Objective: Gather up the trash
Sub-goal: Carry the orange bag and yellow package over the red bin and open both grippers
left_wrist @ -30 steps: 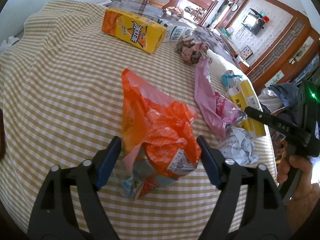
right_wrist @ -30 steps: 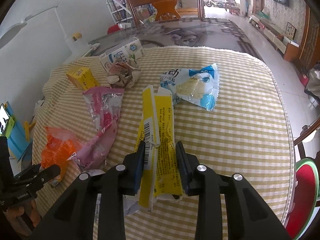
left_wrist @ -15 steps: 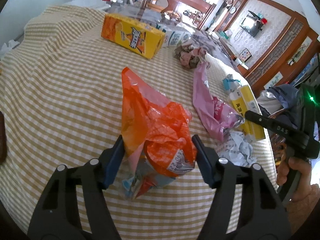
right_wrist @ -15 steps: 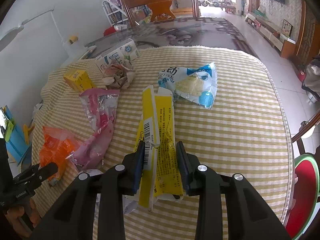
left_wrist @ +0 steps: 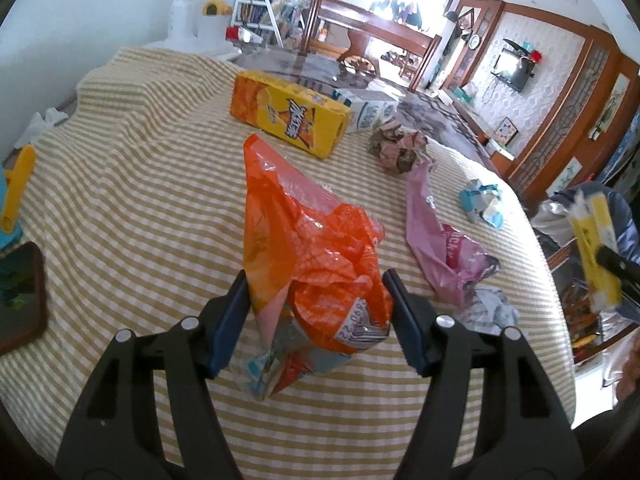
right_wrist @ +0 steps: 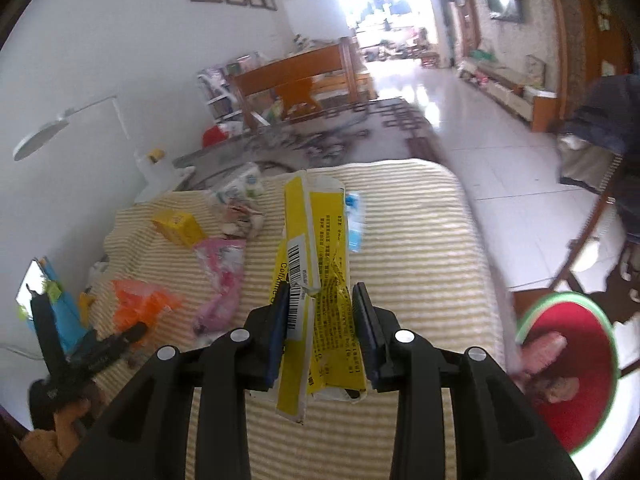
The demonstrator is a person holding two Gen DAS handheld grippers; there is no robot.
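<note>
At lower centre the left tongs (left_wrist: 316, 322) have just been closing onto the orange bag (left_wrist: 312, 248) on the desk (left_wrist: 140, 184), the right tongs (right_wrist: 320, 334) clench a yellow wrapper (right_wrist: 320, 264); slippery film might slide free.

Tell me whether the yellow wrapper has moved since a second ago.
Yes. The yellow wrapper, clamped in the right gripper, has lifted off the checked tablecloth it lay on, toward the table's edge.
</note>
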